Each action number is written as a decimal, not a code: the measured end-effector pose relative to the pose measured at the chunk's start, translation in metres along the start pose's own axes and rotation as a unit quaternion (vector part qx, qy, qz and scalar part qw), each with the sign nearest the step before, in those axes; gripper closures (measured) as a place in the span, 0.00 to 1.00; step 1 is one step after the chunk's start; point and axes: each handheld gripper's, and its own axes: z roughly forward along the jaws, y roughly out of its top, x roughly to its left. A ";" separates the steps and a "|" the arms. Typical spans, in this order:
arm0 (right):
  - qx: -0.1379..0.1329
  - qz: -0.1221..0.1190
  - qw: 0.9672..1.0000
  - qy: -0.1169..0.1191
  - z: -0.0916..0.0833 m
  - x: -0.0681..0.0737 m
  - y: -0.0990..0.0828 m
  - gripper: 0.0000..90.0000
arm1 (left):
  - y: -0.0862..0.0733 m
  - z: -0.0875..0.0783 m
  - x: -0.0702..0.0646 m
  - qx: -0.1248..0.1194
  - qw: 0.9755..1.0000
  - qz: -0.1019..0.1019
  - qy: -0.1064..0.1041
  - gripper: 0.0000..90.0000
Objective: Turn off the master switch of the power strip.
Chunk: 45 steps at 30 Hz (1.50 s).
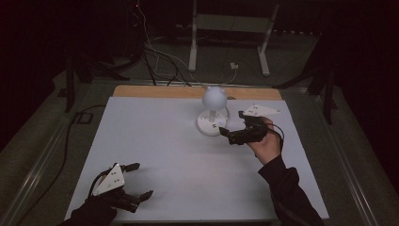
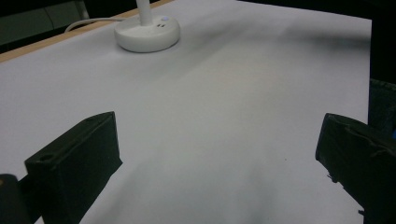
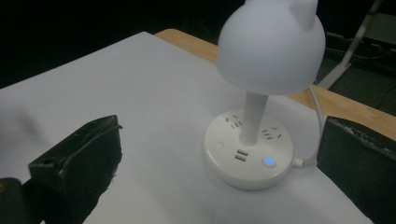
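Near the counter's [image 1: 155, 141] far edge, my right gripper [image 1: 231, 134], jaws apart, reaches beside the white lamp [image 1: 214, 110]; button untouched yet. Left gripper [image 1: 139, 180] idles, jaws apart, near front edge.

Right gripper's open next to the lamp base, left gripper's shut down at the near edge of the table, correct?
One thing is off: the left gripper is open, not shut. The left gripper view shows its jaws wide apart over bare table. The rest holds: the right gripper is open beside the lamp base.
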 end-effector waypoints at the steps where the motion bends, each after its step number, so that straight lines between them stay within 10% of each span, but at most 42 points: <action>1: 0.003 0.001 1.000 -0.001 0.002 -0.002 0.000 0.00 | 0.000 0.000 0.000 0.000 1.000 -0.001 0.000 0.00; 45: 0.047 0.057 0.996 -0.041 0.088 -0.051 -0.027 0.02 | -0.001 0.000 0.000 0.003 1.000 0.001 -0.001 0.00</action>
